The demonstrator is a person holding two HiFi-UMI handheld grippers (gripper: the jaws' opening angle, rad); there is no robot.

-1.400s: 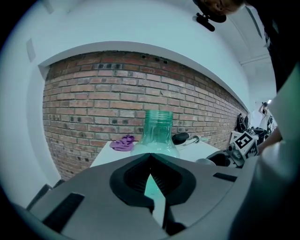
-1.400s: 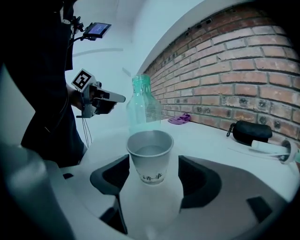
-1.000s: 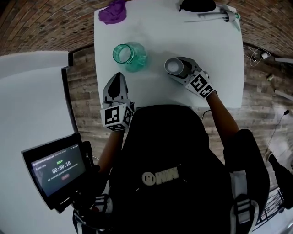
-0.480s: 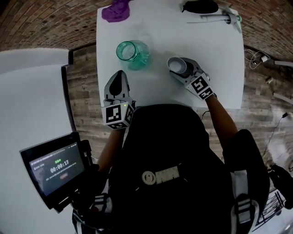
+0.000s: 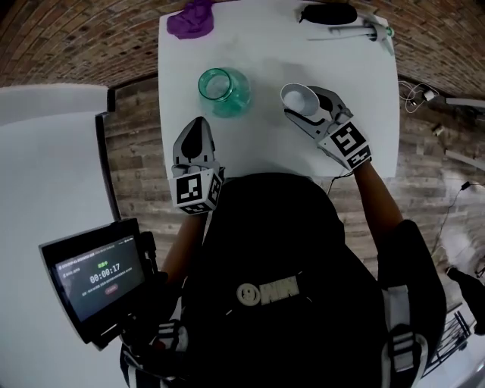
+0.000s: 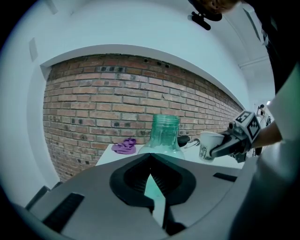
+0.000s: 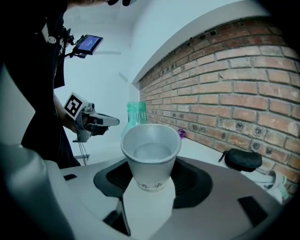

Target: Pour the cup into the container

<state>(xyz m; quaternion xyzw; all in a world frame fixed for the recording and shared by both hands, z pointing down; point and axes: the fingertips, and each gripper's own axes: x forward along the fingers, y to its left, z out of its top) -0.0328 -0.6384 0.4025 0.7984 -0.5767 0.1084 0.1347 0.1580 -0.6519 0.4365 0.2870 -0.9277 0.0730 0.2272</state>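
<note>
A white paper cup (image 5: 301, 98) with clear liquid in it sits between the jaws of my right gripper (image 5: 307, 104). The jaws are closing, and the pads press its sides so the rim (image 7: 151, 136) bulges oval. In the left gripper view the cup (image 6: 208, 145) hangs above the table, held upright. The container is a teal glass jar (image 5: 220, 89) with an open mouth, standing to the cup's left. My left gripper (image 5: 195, 130) rests near the table's front edge, pointed at the jar (image 6: 165, 133), jaws together and empty.
On the white table (image 5: 265, 49), a purple cloth (image 5: 189, 19) lies at the back left. A black pouch (image 5: 327, 12) and a long pipette-like tool (image 5: 356, 29) lie at the back right. A timer screen (image 5: 98, 276) stands off the table, low on my left.
My right gripper has closed in on the cup and lifted it, drifting slightly right and toward the back. The left gripper and the jar have stayed put.
</note>
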